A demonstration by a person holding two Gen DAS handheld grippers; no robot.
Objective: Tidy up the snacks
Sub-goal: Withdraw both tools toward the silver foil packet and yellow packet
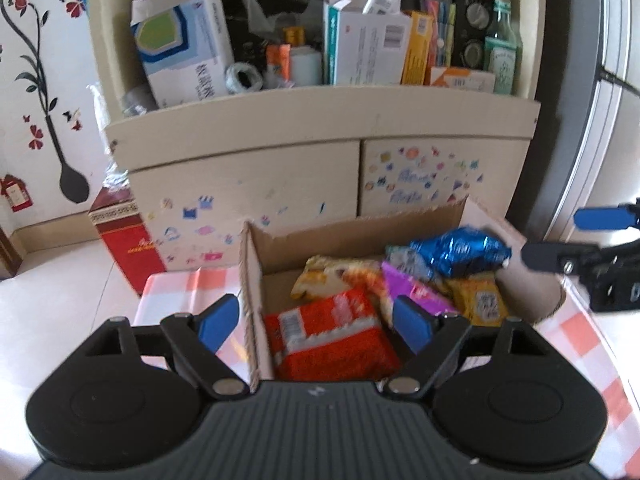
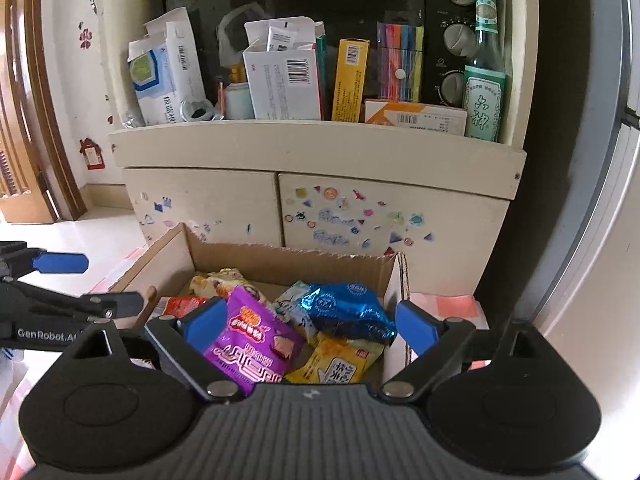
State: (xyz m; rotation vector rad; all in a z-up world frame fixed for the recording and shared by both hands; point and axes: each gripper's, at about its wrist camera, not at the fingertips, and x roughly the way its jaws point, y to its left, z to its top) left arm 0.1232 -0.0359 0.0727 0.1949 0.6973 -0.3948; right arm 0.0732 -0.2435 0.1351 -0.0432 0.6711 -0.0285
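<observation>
Left tongs: spread wide, nothing pinched; the blue pads stand apart, one outside the left wall of the box, one over its inside.
Right tongs: spread wide, nothing pinched; both pads hang over the open box, the right pad near its right wall.
Red packet: lies flat in the box just ahead of the left tongs, between their pads, touched by neither.
Purple packet: directly under the right tongs, beside their left pad, leaning on the other snacks.
Yellow packet: below the gap of the right tongs, partly under the blue one.
Blue foil packet: on top of the pile, just ahead of the right tongs, nearer their right pad.
Pale patterned packet: farther in, toward the back wall of the box, beyond the red packet.
Cardboard box: open-topped, holds all the snacks; both tongs point down into it.
Checked cloth: pink and white, under the box, showing on either side of the tongs.
Red carton: on the floor, far left of the left tongs.
Cabinet: behind the box, doors covered in small stickers.
Shelf clutter: paper boxes, coloured pens, a green bottle, farthest from both tongs.
</observation>
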